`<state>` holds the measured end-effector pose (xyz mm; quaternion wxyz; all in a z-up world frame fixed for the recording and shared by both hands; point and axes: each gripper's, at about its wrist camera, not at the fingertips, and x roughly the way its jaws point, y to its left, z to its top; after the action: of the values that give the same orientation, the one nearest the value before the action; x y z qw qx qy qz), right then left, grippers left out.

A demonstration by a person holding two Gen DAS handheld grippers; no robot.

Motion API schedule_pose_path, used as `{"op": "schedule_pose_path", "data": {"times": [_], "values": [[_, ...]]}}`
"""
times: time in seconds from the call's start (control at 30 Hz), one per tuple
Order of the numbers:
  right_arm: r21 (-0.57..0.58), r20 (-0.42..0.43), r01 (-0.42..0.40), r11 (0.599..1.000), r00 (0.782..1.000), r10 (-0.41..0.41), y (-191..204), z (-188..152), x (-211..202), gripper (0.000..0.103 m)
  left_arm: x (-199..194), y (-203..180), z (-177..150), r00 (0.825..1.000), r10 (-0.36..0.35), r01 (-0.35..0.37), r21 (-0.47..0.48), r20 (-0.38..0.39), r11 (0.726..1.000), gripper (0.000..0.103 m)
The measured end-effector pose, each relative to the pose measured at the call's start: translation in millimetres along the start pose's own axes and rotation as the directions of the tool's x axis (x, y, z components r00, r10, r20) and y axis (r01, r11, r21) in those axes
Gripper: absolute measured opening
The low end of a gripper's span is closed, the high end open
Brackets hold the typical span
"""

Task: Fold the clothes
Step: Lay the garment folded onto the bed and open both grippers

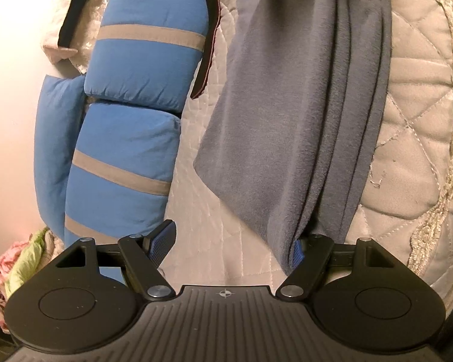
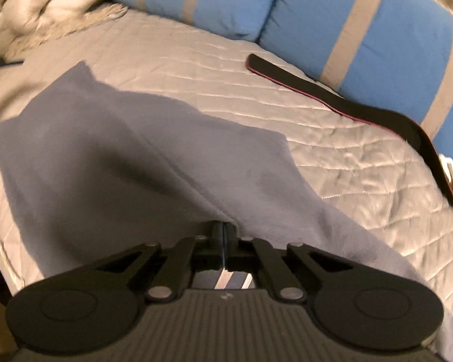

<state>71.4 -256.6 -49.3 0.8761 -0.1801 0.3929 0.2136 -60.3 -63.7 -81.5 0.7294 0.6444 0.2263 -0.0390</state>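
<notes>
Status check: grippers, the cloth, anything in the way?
Left gripper open, gray cloth draped over one finger. Right gripper shut on it. Black strap beside it, apart.

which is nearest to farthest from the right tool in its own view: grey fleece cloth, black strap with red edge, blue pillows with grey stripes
1. Grey fleece cloth: pinched in the right tool.
2. Black strap with red edge: right, on the quilt.
3. Blue pillows with grey stripes: farthest, behind the strap.

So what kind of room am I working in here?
Most likely a bedroom: the grey cloth lies on a quilted bedspread, with blue striped pillows lined along its far side and a heap of other laundry off the edge.
</notes>
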Motion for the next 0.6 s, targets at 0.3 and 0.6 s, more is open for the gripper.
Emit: {"op": "schedule_pose_path", "data": {"times": [0.3, 0.6], "values": [[0.128, -0.007, 0.09, 0.988, 0.996, -0.09, 2, 1, -28, 0.079, -5, -5, -4, 0.998, 0.039, -0.042, 0.073, 0.04, 0.996, 0.077], [0.177, 0.101, -0.054, 0.983, 0.994, 0.037, 37, -32, -79, 0.092, -25, -27, -7, 0.986, 0.102, -0.138, 0.294, 0.134, 0.946, 0.082]]}}
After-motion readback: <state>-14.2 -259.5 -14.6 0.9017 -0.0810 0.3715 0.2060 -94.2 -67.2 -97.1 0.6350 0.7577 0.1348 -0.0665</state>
